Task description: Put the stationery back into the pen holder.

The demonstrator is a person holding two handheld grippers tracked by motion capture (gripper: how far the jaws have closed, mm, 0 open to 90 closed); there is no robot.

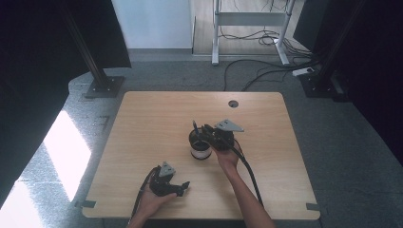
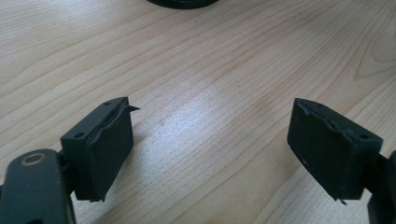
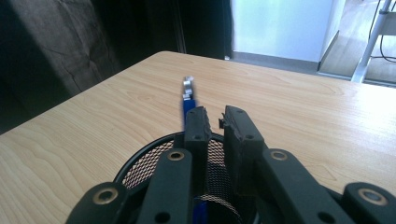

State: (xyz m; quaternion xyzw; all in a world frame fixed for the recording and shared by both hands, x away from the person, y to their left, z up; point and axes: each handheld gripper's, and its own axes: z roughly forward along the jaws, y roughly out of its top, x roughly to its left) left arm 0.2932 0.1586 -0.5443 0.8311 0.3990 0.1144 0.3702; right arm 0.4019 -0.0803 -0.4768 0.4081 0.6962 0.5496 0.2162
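A black mesh cup [image 1: 200,151] with a pale lower band stands near the middle of the wooden table [image 1: 152,123]. A blue pen [image 3: 188,95] with a silver tip stands in it, leaning against the rim [image 3: 140,165]. My right gripper [image 3: 215,119] hovers over the cup's mouth, its jaws almost touching with nothing seen between them; the pen rises just left of them. In the high view that right gripper [image 1: 205,129] sits at the cup's right side. My left gripper [image 1: 183,187] rests low near the front edge, jaws wide open [image 2: 210,140] over bare wood.
A round cable hole [image 1: 233,103] lies at the table's far side. Beyond the table, a white desk frame [image 1: 216,42] and loose cables [image 1: 266,66] sit on the floor. Dark curtains hang at both sides. The cup's dark base [image 2: 182,3] is at the left gripper view's top edge.
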